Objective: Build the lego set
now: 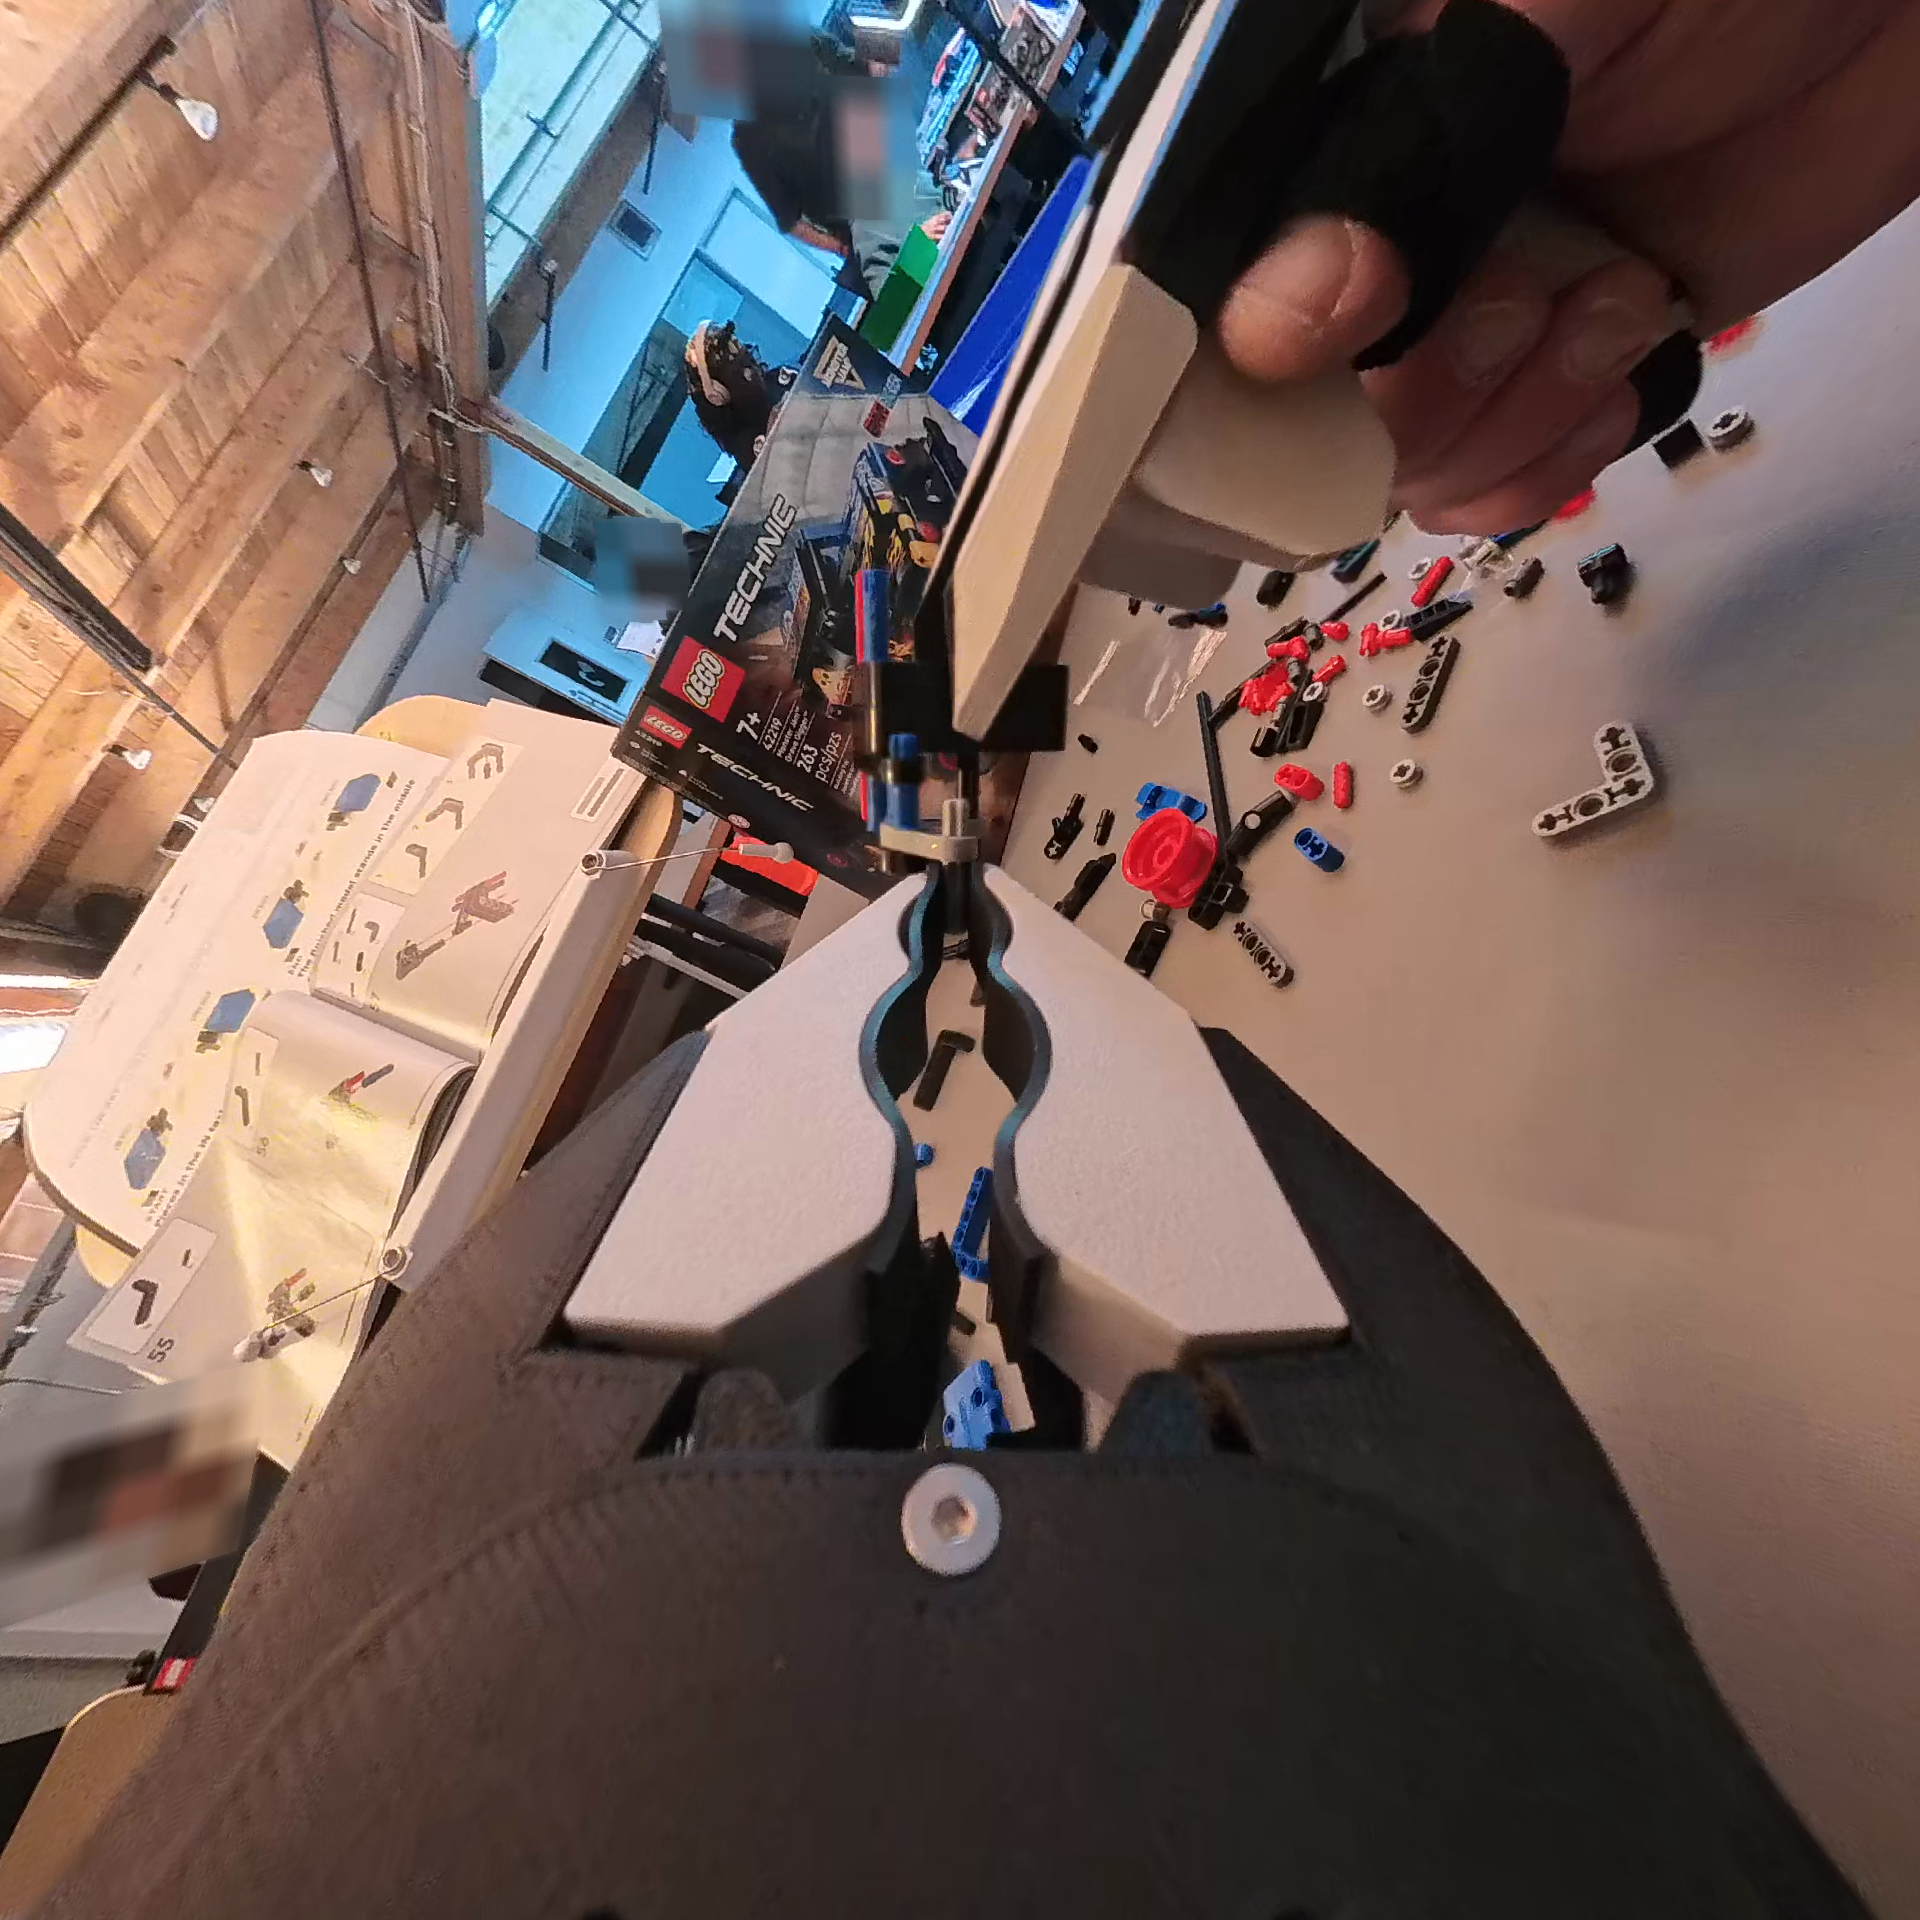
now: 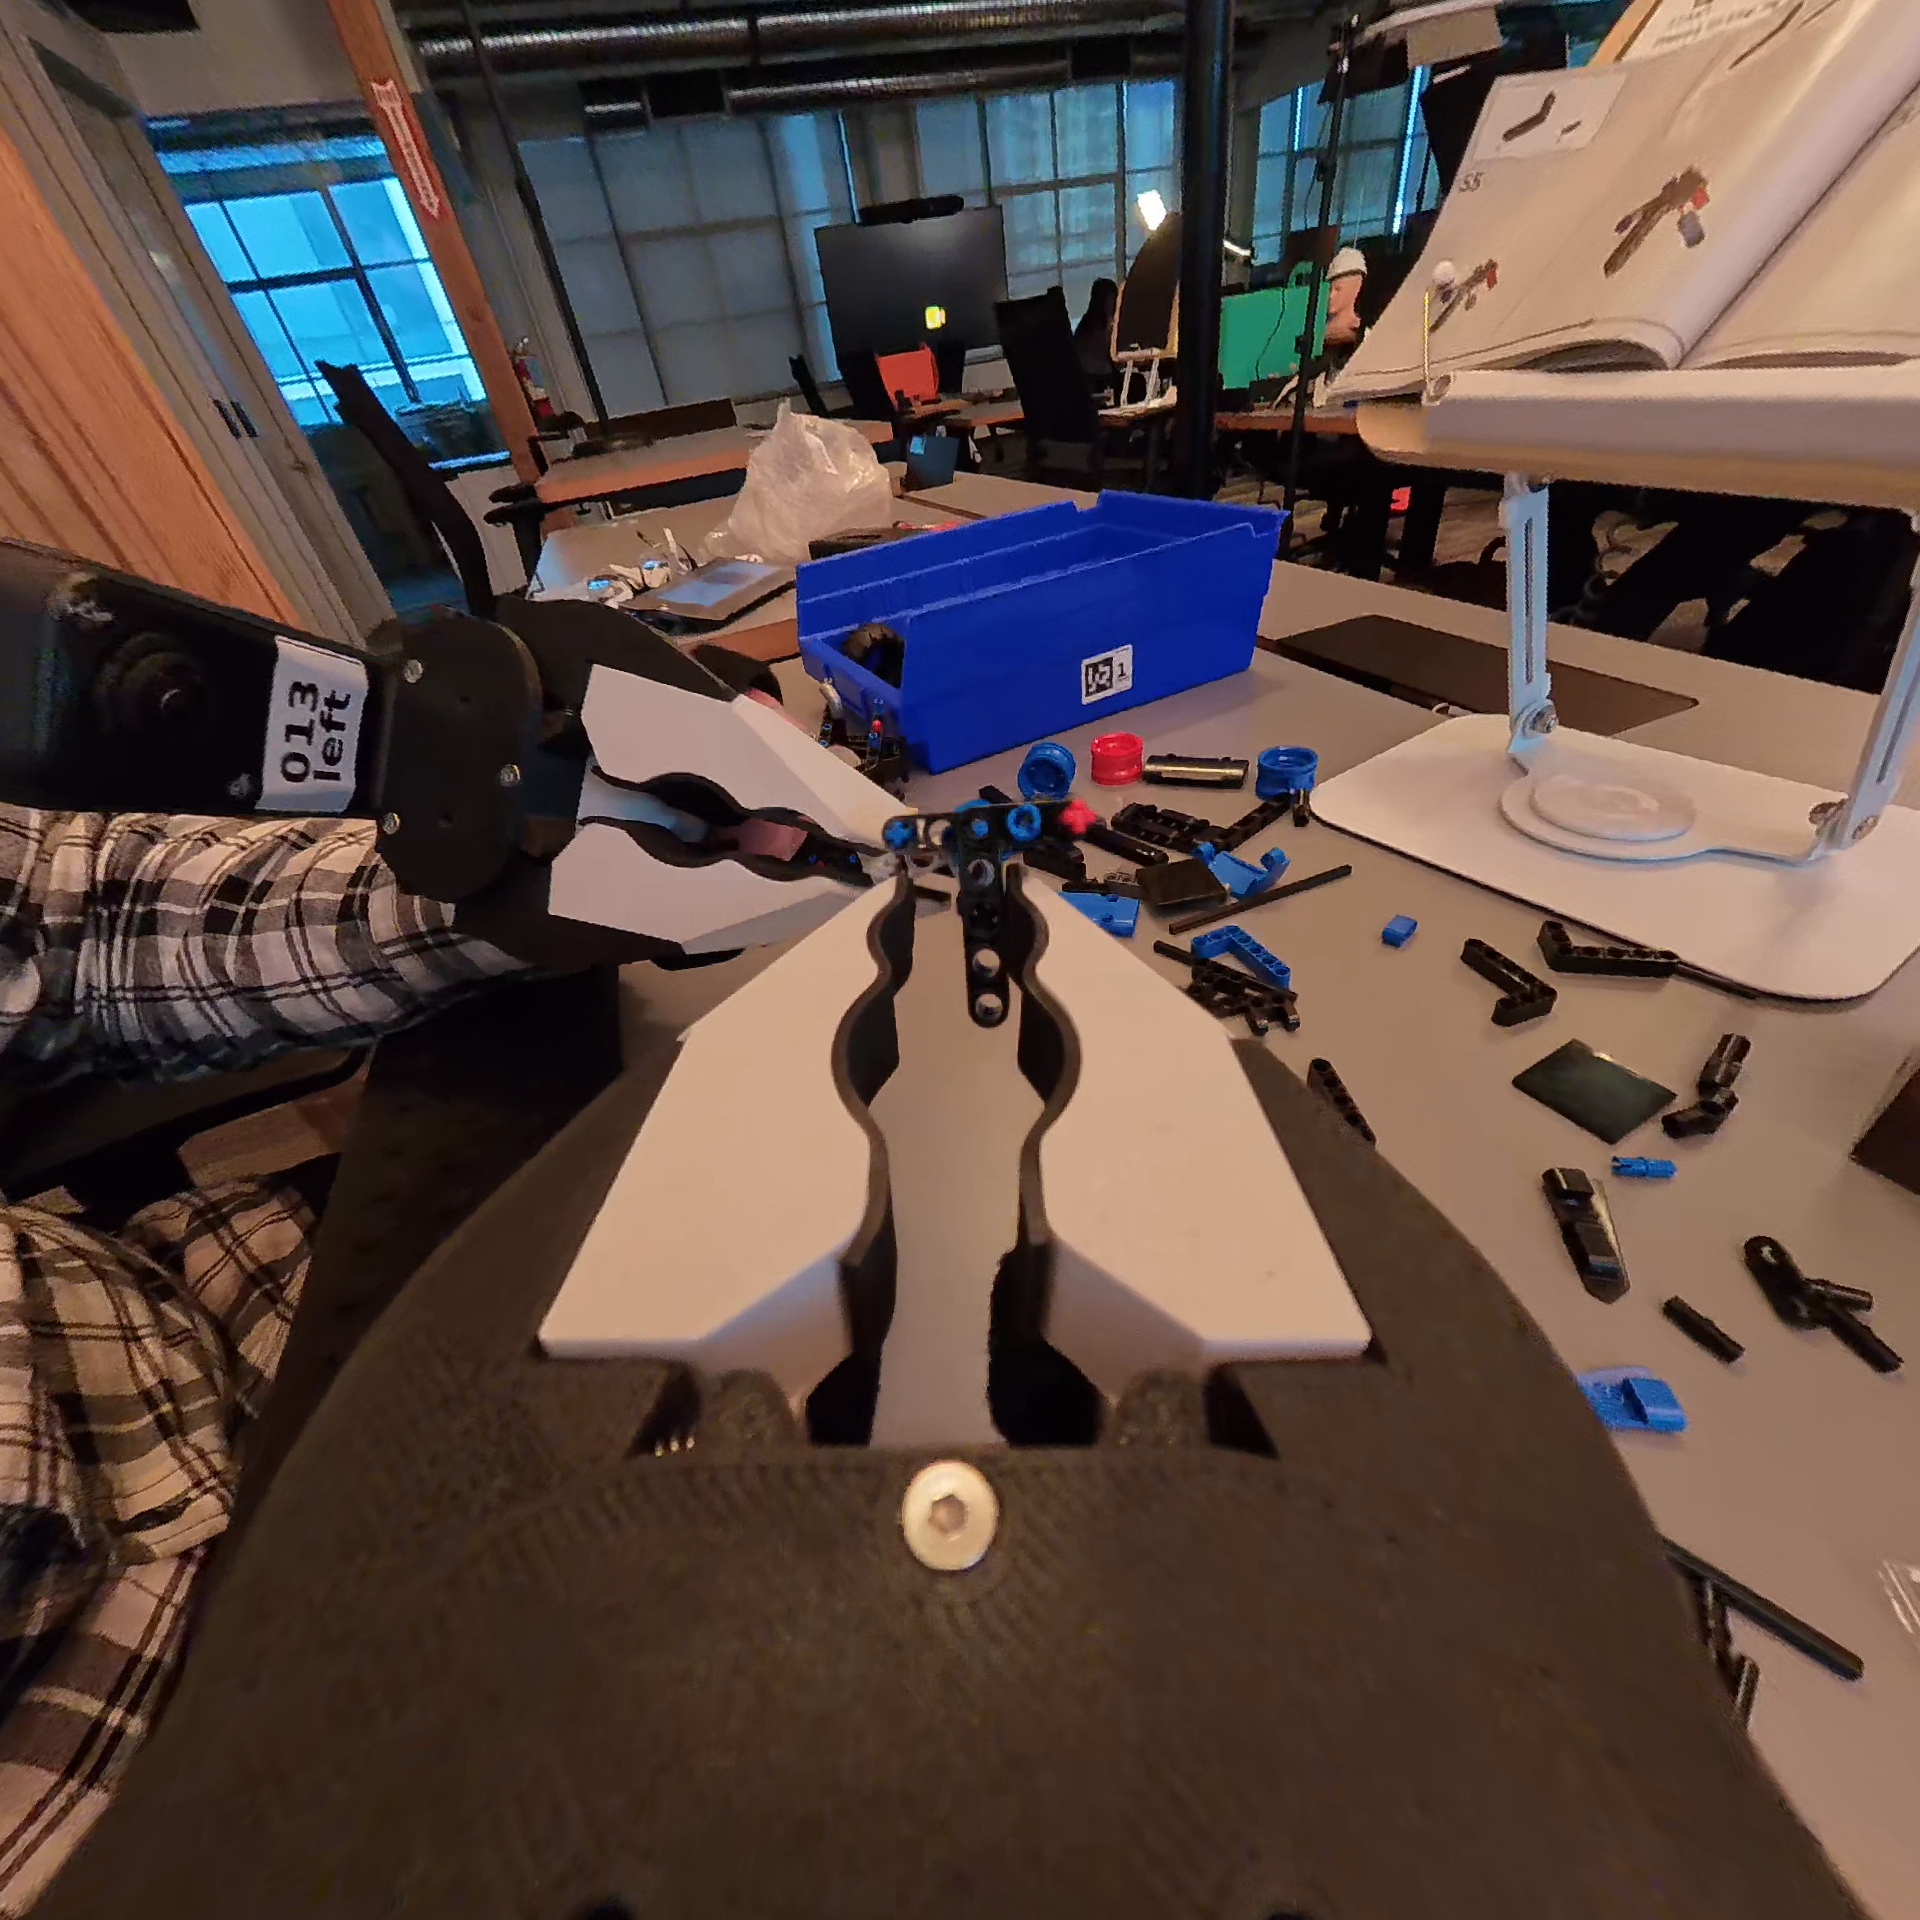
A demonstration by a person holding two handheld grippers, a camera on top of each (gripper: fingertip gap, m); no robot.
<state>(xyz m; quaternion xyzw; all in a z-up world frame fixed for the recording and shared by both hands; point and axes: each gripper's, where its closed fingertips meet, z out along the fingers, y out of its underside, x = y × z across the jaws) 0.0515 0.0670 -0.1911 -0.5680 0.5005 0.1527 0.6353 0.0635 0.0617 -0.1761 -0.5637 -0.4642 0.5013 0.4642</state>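
**Two claws meet over a half-built Lego piece**

Above a grey bench [image 2: 1455, 997] strewn with loose parts, the right claw [image 2: 961, 883] is clenched on a small black-and-blue Lego assembly [image 2: 982, 904], pinching its black holed beam upright between the white fingertips, with a blue-pinned crossbar on top. The left claw [image 1: 951, 883] reaches in from the side with its tips closed on the crossbar's end, where a small light-grey connector [image 1: 940, 840] sits; in the right wrist view the two claws nearly touch at that spot. A bare hand in a black fingerless glove [image 1: 1507, 260] grips the right tool's handle. Scattered red, black and blue Lego pieces [image 1: 1309, 665] lie on the bench, among them a red wheel hub [image 1: 1169, 854] and a light-grey L-shaped beam [image 1: 1595, 784]. A blue plastic bin [image 2: 1039, 634] stands behind the work, an open instruction booklet [image 2: 1662, 229] rests on a white stand [image 2: 1621, 831], and the printed set box [image 1: 769, 665] leans nearby.
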